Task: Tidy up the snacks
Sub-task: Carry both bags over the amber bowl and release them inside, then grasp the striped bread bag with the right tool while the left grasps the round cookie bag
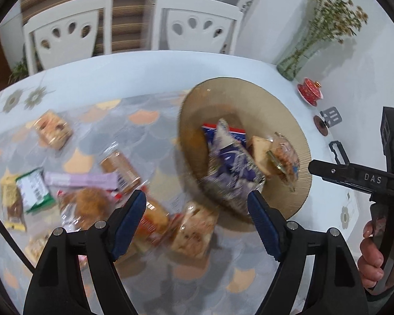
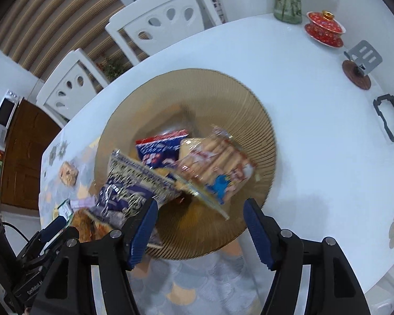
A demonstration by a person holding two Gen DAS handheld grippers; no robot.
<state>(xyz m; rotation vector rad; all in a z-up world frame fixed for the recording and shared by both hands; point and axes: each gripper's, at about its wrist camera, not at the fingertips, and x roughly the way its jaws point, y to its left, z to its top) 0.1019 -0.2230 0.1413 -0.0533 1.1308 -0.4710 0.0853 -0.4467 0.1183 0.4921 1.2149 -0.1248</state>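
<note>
we see a white counter (image 2: pixel 289 84) with a patterned mat at its near side, and a wide tan ribbed bowl (image 2: pixel 249 99) sitting on it. the bowl already holds several snacks: a purple and silver snack bag (image 2: pixel 128 186) leaning over the near-left rim, a red and blue packet (image 2: pixel 160 147) behind it, and a clear pack of biscuit sticks (image 2: pixel 218 168) tilted toward the right side. our left gripper (image 1: pixel 197 210) hangs over the mat just left of the bowl, fingers (image 1: pixel 130 218) wide apart with nothing gripped; below and between them lie loose wrapped snacks, one a clear-wrapped cake (image 1: pixel 194 231) touching the bowl's near edge. further left on the mat we note a pink bar (image 1: pixel 81 179), a green and white packet (image 1: pixel 34 190), a brown biscuit pack (image 1: pixel 120 172) and a square wrapped cake (image 1: pixel 53 130) set apart near the far edge. our right gripper (image 2: pixel 199 225) is over the bowl's near rim, fingers (image 2: pixel 257 233) spread moderately and not pressing anything; the left finger sits right by the purple bag's corner, contact unclear from blur. a hand (image 1: pixel 370 260) holds the right gripper's handle. at the far right corner stand a glass vase (image 2: pixel 287 0), a red lidded cup (image 2: pixel 324 27) and a small grey stand (image 2: pixel 365 56). two white chairs (image 1: pixel 65 31) sit behind the counter.
</note>
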